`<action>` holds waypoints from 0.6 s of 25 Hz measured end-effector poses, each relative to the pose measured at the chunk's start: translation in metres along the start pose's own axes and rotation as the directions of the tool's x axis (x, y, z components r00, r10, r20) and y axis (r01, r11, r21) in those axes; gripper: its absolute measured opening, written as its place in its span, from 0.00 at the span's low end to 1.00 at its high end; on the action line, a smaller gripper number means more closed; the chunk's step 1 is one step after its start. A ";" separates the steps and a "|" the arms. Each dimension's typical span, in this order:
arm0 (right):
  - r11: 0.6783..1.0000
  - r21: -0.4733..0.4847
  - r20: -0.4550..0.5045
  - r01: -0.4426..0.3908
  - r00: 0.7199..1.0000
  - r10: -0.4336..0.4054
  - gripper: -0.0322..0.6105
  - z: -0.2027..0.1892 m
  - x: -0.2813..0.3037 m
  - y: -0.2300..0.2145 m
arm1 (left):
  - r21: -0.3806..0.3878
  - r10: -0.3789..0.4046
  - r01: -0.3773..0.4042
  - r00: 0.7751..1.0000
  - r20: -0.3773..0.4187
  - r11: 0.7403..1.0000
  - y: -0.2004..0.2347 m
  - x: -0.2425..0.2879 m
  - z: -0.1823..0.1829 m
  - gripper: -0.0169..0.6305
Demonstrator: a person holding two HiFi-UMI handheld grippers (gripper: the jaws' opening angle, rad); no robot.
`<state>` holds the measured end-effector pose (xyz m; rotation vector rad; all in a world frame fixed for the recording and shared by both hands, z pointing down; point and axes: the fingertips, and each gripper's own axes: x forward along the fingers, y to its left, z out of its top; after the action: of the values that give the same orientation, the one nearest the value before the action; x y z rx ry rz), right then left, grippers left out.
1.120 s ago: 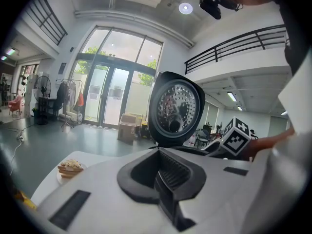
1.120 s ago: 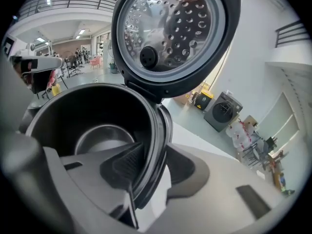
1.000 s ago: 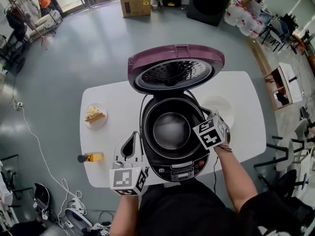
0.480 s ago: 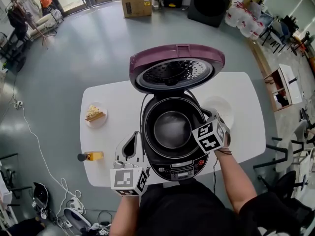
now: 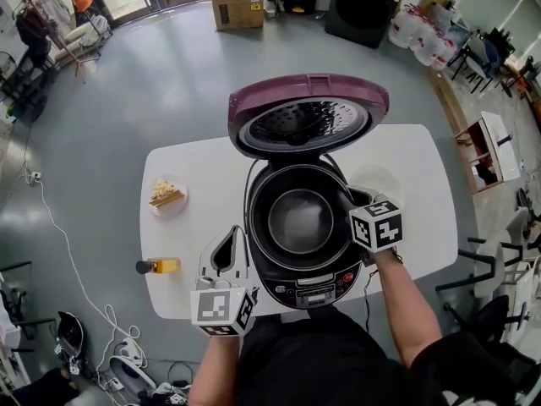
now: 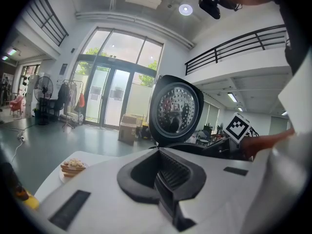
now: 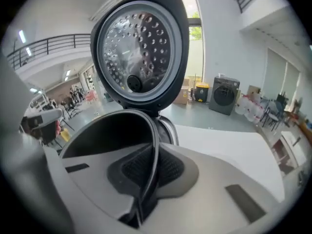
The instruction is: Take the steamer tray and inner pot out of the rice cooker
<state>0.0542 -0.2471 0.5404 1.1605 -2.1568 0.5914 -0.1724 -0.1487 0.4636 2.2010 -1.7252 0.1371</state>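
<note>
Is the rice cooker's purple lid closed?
No, the purple lid stands tipped up behind the rice cooker, and the head view looks straight down into the inner pot.

Black top (image 5: 325,362); white left tool (image 6: 161,165) and right tool (image 7: 150,165), checker-marked cubes (image 5: 221,309)

No legible text or labels.
</note>
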 end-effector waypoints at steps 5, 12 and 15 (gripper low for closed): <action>0.989 0.134 0.046 -0.067 0.997 0.062 0.09 0.006 -0.009 0.002 | -0.001 0.007 -0.007 1.000 -0.003 1.000 0.004 -0.003 -0.004 0.03; 0.965 0.219 0.122 -0.146 0.985 0.122 0.10 0.026 -0.029 0.003 | -0.002 0.010 -0.010 1.000 -0.017 1.000 0.000 -0.001 -0.009 0.03; 0.950 0.249 0.160 -0.188 0.975 0.151 0.11 0.036 -0.042 0.005 | 0.002 0.016 -0.016 1.000 -0.024 1.000 -0.001 -0.002 -0.009 0.03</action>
<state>0.0571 -0.2431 0.4848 1.1885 -2.3682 0.9211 -0.1710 -0.1436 0.4716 2.1789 -1.7307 0.1686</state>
